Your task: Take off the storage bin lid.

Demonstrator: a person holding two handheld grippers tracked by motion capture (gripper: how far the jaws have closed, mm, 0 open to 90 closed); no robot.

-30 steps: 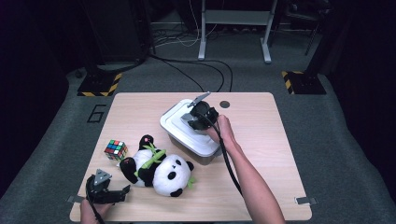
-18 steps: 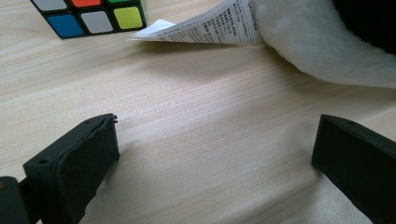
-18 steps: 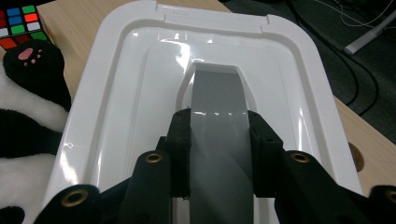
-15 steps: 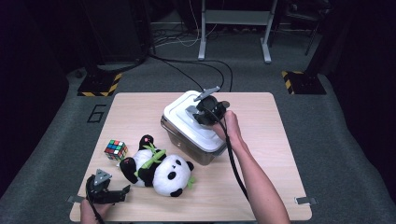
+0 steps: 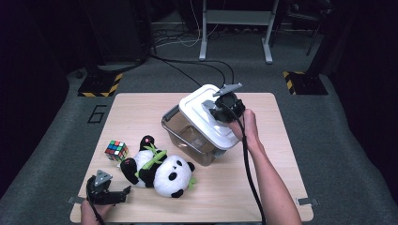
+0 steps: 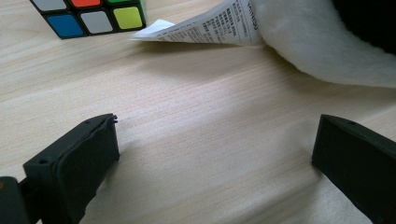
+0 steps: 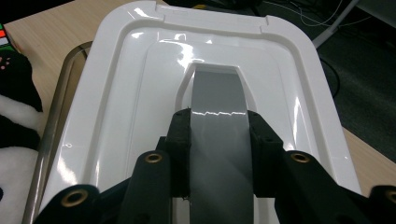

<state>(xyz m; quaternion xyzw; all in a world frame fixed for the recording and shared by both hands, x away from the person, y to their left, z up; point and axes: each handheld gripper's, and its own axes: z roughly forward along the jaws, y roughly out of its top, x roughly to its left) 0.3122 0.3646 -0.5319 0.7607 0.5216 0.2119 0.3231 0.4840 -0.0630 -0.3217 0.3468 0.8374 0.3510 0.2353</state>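
You're clamping the right gripper (image 7: 218, 122) on the grey handle (image 7: 217, 100), peeling the stiff, slick white lid (image 5: 209, 117) off; left gripper (image 6: 215, 149) is gaping empty.

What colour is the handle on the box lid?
Grey, on a white lid. The handle shows best in the right gripper view.

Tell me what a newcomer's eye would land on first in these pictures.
First, the white lid tilted up off the clear container at the table's middle, the right gripper clamped on its grey handle. Next, the panda plush lying on its side at the near left, with a colourful puzzle cube beside it. The left gripper rests open near the table's front left corner.
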